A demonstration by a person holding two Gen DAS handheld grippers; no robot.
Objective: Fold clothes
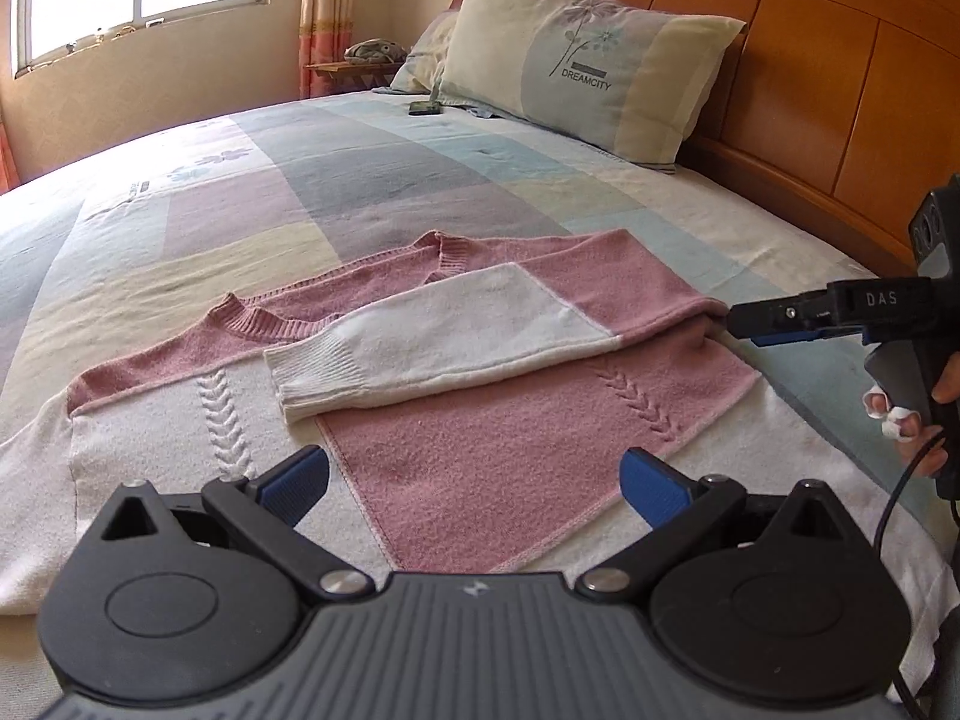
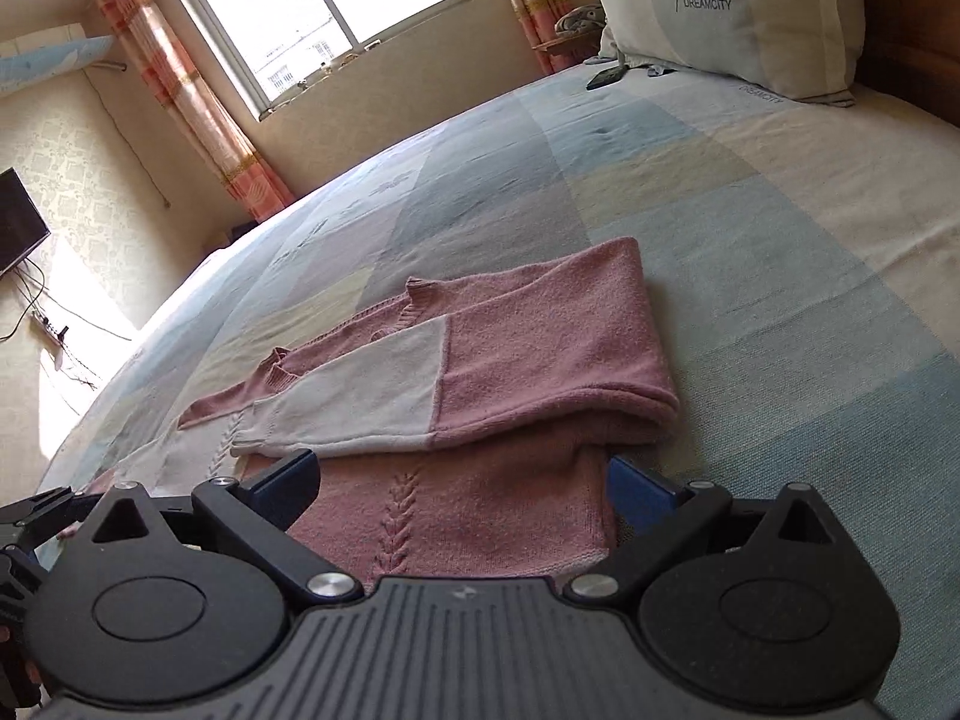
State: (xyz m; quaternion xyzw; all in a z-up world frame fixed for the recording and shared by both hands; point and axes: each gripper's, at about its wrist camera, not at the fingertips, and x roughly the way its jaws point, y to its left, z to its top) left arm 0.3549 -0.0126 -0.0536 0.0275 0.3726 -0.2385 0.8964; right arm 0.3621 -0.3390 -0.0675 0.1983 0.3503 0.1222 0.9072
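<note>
Item: pink-and-white sweater [image 1: 420, 396], flat on bed [image 1: 372, 168], one sleeve [image 1: 444, 336] folded across chest. Left gripper [image 1: 474, 483] spread wide at 6 o'clock; right gripper [image 2: 462, 489] likewise spread, empty. Risk: loose sleeve slipping off if hem is dragged

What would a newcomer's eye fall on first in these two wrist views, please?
Probably the pink and white sweater spread on the patchwork bedspread, one sleeve already folded across its chest. Next, the open left gripper hovering over its hem, with the right gripper at the sweater's folded side edge. Behind, a DREAMCITY pillow leans on the wooden headboard.
</note>
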